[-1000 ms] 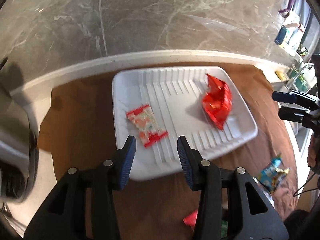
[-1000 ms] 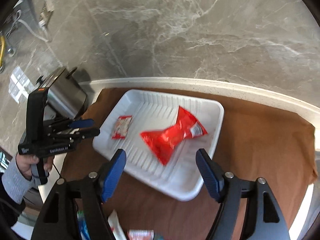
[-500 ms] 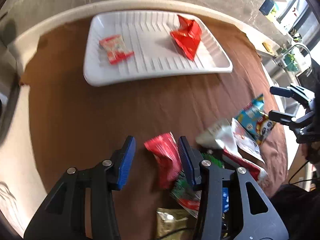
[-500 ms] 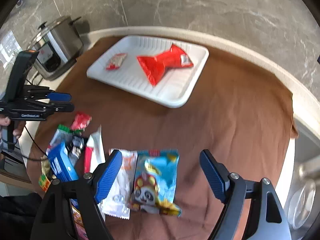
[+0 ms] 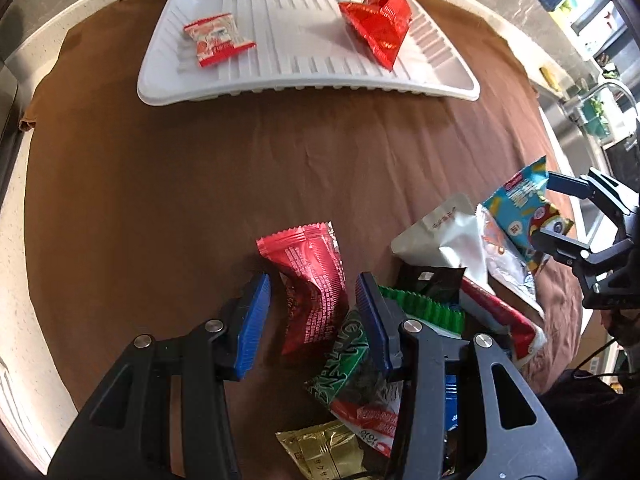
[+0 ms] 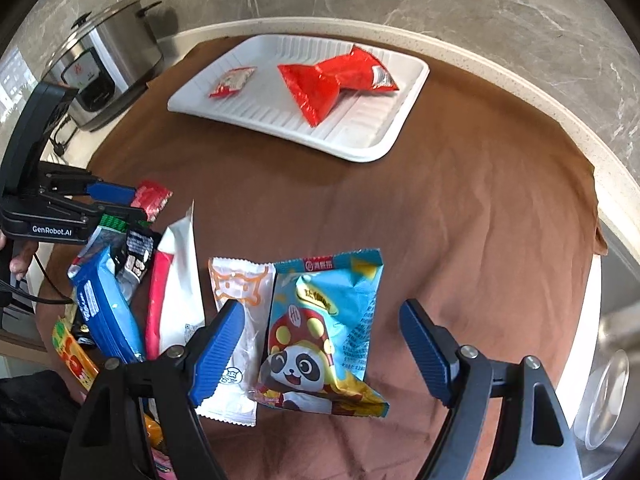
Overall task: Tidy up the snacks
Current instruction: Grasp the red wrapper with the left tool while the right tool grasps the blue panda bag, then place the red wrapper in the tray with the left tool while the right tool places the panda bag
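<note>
A white ribbed tray (image 5: 280, 90) (image 6: 360, 152) lies at the far side of the brown cloth. It holds a crumpled red bag (image 5: 380, 28) (image 6: 332, 84) and a small red-and-white packet (image 5: 216, 38) (image 6: 232, 82). My left gripper (image 5: 312, 280) (image 6: 120, 200) points down, open, its blue pads on either side of a flat red packet (image 5: 316, 256) without touching it. My right gripper (image 6: 322, 308) (image 5: 546, 208) stands wide open over a blue panda bag (image 6: 324, 320) (image 5: 520, 208), with a white packet (image 6: 236, 292) under its left pad.
Loose snacks are heaped near the front: a green packet (image 5: 352, 352), a gold one (image 5: 324, 452), a blue pack (image 6: 104, 308) and a white-and-red pouch (image 6: 176, 292). A steel rice cooker (image 6: 104, 64) stands far left, beside the cloth. A marble wall rises behind the curved counter edge.
Both grippers have swung away from the tray and come down over the loose snacks near the front. The right jaws have widened a little. The tray's two packets have not moved.
</note>
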A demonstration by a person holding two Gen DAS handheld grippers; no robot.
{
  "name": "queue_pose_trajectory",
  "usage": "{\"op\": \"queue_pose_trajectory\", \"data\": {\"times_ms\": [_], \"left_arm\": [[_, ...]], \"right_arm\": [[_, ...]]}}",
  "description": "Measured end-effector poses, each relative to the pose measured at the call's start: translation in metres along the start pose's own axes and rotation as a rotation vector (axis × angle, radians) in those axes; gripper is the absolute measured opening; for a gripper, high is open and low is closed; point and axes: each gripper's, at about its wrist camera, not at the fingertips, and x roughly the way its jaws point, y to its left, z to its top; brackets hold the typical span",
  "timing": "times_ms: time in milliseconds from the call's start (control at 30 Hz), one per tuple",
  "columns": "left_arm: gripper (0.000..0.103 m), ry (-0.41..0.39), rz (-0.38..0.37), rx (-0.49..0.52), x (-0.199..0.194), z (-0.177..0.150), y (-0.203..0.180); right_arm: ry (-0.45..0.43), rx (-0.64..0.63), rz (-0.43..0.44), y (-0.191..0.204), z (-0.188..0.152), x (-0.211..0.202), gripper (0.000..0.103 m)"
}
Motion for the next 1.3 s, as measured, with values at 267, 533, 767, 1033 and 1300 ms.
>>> {"op": "queue_pose_trajectory", "data": {"times_ms": [267, 533, 767, 1033, 1300], "left_arm": [[0.042, -0.034, 0.056, 0.062, 0.008, -0.001, -0.011], [0.026, -0.065, 0.077, 0.056, 0.009, -0.002, -0.011], [0.024, -0.091, 0.043, 0.032, 0.0, -0.001, 0.0], [0.024, -0.169, 0.003, -0.013, -0.041, 0.002, 0.015], [0.024, -0.24, -0.028, -0.026, -0.066, 0.034, 0.028]], "right_arm": [[0.041, -0.001, 0.013, 0.004, -0.007, 0.018, 0.062], [0.022, 0.078, 0.09, -0.013, -0.008, 0.012, 0.053], [-0.019, 0.207, 0.179, -0.032, 0.0, 0.002, 0.052], [-0.083, 0.298, 0.253, -0.051, 0.018, -0.016, 0.052], [-0.151, 0.351, 0.313, -0.064, 0.057, -0.021, 0.052]]}}
